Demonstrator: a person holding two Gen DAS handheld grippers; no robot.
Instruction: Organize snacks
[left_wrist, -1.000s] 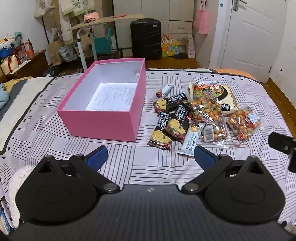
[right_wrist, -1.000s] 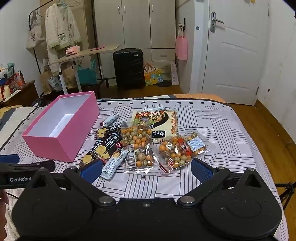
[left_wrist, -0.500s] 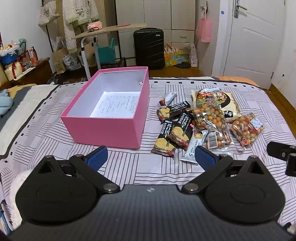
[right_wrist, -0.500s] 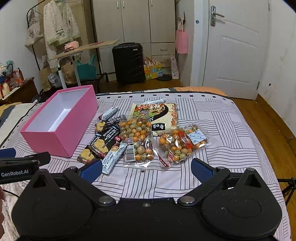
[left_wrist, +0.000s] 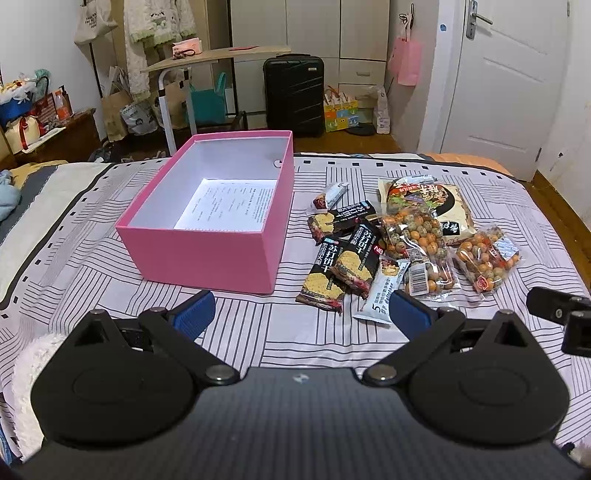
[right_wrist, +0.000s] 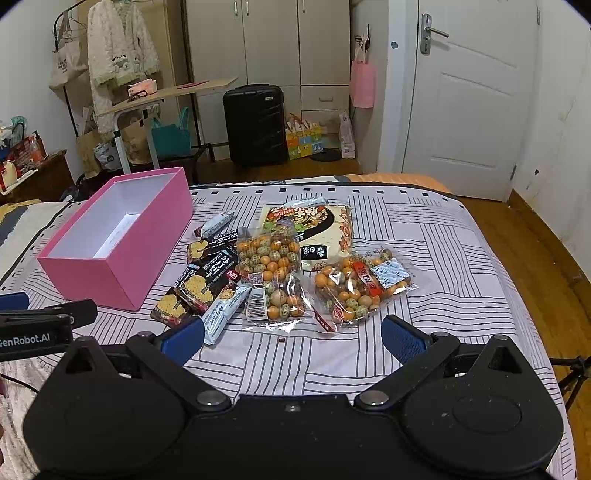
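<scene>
An open pink box (left_wrist: 207, 254) with a sheet of paper inside sits on the bed; it also shows in the right wrist view (right_wrist: 122, 258). To its right lies a pile of snacks: black cracker packs (left_wrist: 340, 266), clear bags of coated nuts (left_wrist: 417, 240) (right_wrist: 362, 284), a large noodle pack (left_wrist: 439, 199) and a white bar (left_wrist: 384, 291). My left gripper (left_wrist: 301, 312) is open and empty, above the bed in front of the box. My right gripper (right_wrist: 291, 338) is open and empty, just before the nut bags.
The bed has a striped sheet (left_wrist: 277, 332). Beyond its far edge stand a black suitcase (left_wrist: 293, 96), a side table (left_wrist: 214, 62), bags and a white door (right_wrist: 476, 99). Wooden floor (right_wrist: 535, 258) lies to the right of the bed.
Both grippers have pulled back and risen slightly, so the box and snacks sit a little farther and lower in view. Both stay open and empty.
</scene>
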